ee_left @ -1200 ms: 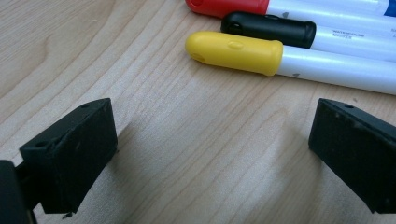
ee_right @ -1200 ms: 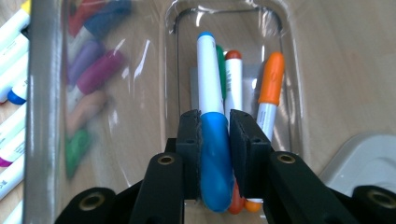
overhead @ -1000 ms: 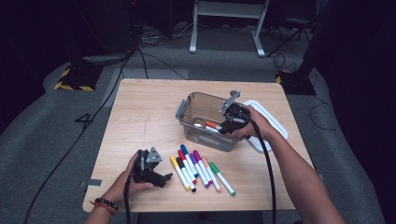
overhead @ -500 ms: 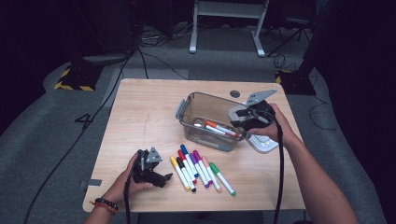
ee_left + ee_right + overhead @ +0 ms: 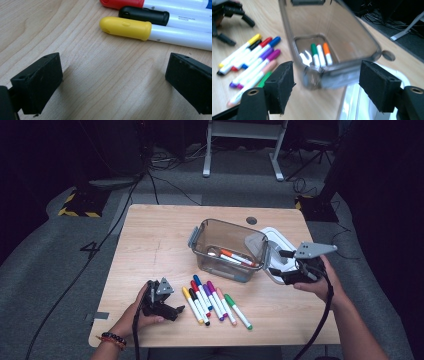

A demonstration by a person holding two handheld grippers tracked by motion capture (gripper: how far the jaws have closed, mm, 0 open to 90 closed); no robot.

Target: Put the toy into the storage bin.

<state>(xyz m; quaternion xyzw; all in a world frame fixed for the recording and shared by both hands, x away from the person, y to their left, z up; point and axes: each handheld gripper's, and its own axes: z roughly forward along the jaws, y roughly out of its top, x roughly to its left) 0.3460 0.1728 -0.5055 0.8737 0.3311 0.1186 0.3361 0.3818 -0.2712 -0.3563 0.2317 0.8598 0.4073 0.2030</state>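
A clear plastic container (image 5: 227, 250) stands mid-table with a few markers (image 5: 237, 257) lying in it; the right gripper view shows a green one (image 5: 314, 51) and an orange one (image 5: 327, 52). Several more markers (image 5: 215, 302) lie in a row in front of it. My left gripper (image 5: 176, 312) rests open on the table just left of that row, the yellow marker's cap (image 5: 125, 25) a short way beyond its jaws. My right gripper (image 5: 277, 263) is open and holds nothing, to the right of the container above the white lid (image 5: 280, 250).
The lid (image 5: 352, 100) lies flat against the container's right side, near the table's right edge. A round cable hole (image 5: 251, 220) sits behind the container. Bare wood (image 5: 150, 245) spreads across the table's left half. Cables and a stand base lie on the floor beyond.
My right gripper has pulled back from above the container to the right, over the lid, with its jaws open. The left gripper and the row of markers have stayed put.
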